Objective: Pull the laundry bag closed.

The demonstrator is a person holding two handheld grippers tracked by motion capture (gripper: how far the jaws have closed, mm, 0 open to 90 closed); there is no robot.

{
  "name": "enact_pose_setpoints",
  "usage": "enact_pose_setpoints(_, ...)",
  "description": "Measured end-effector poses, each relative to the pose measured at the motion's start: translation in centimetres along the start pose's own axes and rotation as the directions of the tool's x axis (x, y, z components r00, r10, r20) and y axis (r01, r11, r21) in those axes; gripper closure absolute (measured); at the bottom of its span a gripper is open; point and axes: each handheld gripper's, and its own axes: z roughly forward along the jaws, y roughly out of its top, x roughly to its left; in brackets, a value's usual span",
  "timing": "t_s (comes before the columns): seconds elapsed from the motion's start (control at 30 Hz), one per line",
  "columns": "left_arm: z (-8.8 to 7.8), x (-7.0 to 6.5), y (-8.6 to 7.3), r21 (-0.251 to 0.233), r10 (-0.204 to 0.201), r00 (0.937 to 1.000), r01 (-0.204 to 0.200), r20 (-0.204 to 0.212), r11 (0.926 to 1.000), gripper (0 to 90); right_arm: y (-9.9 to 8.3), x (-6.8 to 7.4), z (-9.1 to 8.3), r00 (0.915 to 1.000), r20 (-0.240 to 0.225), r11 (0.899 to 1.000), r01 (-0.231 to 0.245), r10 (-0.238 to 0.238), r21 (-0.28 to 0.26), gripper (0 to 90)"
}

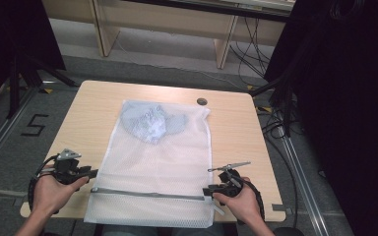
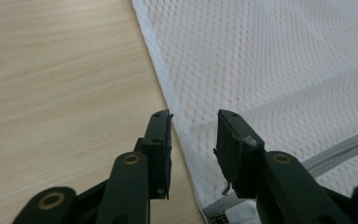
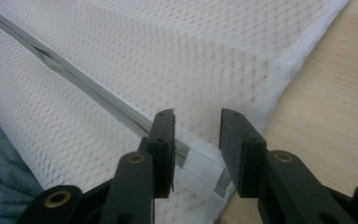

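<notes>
A: Where is the bag [image 1: 157, 167] now?

B: It lies flat on the tabletop [image 1: 93, 105], with its zipper [image 1: 147, 194] across the near end. Inside, at the far end, there is a pale blue cloth [image 1: 150, 123].

A: And the grippers?

B: The left gripper [image 1: 81, 173] is at the left edge of the bag, just above the zipper end. In the left gripper view its jaws are spread, one over the wood and one over the mesh, and they pinch nothing. The right gripper [image 1: 211, 191] is at the right end of the zipper. Its jaws are also spread and empty, and the zipper tape lies between them.

A: So what is the step, do you think?

B: I think it is to take both ends of the zipper line, maybe to hold the bag while it opens or closes.

A: How to do it well?

B: Go low, so one jaw slides under the hem. Pinch the thick seam, not the thin mesh alone, because mesh slips and stretches. Close both sides evenly, and keep the zipper straight between them
</notes>
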Motion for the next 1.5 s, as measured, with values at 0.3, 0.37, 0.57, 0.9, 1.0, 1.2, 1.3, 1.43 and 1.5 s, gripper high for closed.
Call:
enact_pose_setpoints(0.3,0.4,-0.4,-0.2,0.049,-0.043,0.9973,0.046,-0.061,0.9978,77.3,0.4,0.8,0.3,0.9998,-0.020,1.000,-0.007,0.006,-0.014,65.0)
enact_pose_setpoints(0.37,0.4,-0.2,-0.3,0.079,-0.065,0.9964,0.069,-0.054,0.9945,81.5,0.7,1.2,0.4,0.9993,-0.028,0.999,0.025,-0.025,-0.021,64.6)
enact_pose_setpoints(0.57,0.4,-0.5,0.0,0.120,-0.066,0.9966,0.072,-0.050,0.9902,88.7,1.2,2.7,0.6,0.9952,-0.029,0.995,0.092,-0.093,-0.035,65.4)
enact_pose_setpoints(0.9,1.0,-1.1,-0.1,0.165,-0.078,0.9967,0.081,-0.024,0.9830,89.7,2.8,5.8,2.2,0.9902,-0.066,0.992,0.122,-0.123,-0.015,69.9)
enact_pose_setpoints(1.0,1.1,-1.4,-0.2,0.181,-0.093,0.9954,0.096,-0.022,0.9788,89.7,3.1,6.5,2.6,0.9882,-0.076,0.991,0.132,-0.133,-0.021,70.4)
enact_pose_setpoints(1.2,1.4,-1.5,-0.2,0.217,-0.067,0.9970,0.074,-0.039,0.9734,89.8,4.3,8.5,3.9,0.9726,-0.102,0.978,0.206,-0.209,-0.036,70.9)
enact_pose_setpoints(1.3,1.6,-1.5,-0.2,0.215,-0.048,0.9981,0.055,-0.037,0.9750,89.7,4.9,9.5,4.7,0.9675,-0.123,0.975,0.218,-0.221,-0.036,71.7)
enact_pose_setpoints(1.43,1.8,-1.5,-0.3,0.222,-0.066,0.9975,0.070,-0.023,0.9726,89.2,5.6,10.6,5.6,0.9618,-0.131,0.971,0.238,-0.240,-0.030,71.6)
enact_pose_setpoints(1.5,1.8,-1.5,-0.3,0.231,-0.062,0.9979,0.065,-0.021,0.9708,88.6,5.8,11.0,6.0,0.9629,-0.123,0.971,0.240,-0.240,-0.019,71.5)
